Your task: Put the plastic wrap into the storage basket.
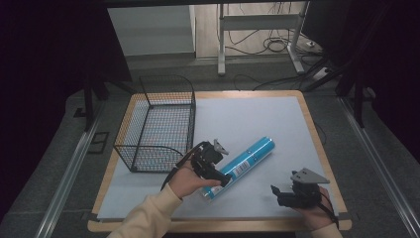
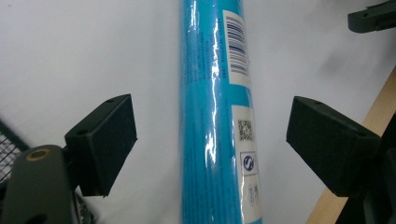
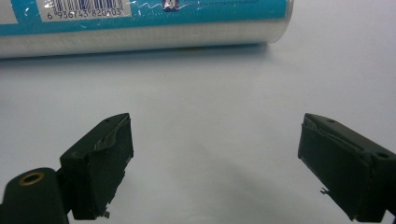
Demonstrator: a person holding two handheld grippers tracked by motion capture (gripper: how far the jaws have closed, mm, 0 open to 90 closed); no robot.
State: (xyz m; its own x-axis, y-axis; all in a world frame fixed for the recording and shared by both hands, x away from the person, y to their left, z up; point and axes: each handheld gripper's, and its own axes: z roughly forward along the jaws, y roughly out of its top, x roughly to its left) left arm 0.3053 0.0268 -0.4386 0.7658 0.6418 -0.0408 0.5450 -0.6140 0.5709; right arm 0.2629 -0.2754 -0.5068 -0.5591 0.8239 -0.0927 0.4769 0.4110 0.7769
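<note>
The blue tube [image 1: 241,166], lying diagonally just beside the wire basket [image 1: 157,124], looks light, stiff and slick in its film, so the left gripper [image 2: 210,140], jaws apart astride it, should clamp mid-body.

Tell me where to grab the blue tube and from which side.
Grip the blue tube across its round body near the lower end, coming from above. It lies flat on the white mat, and the left gripper already straddles it, open, pads clear on both sides.

My grippers [image 1: 218,173] black | tube [image 1: 242,166] bright blue, white barcode label | basket [image 1: 158,124] black wire mesh | mat [image 1: 247,119] pale grey-white
</note>
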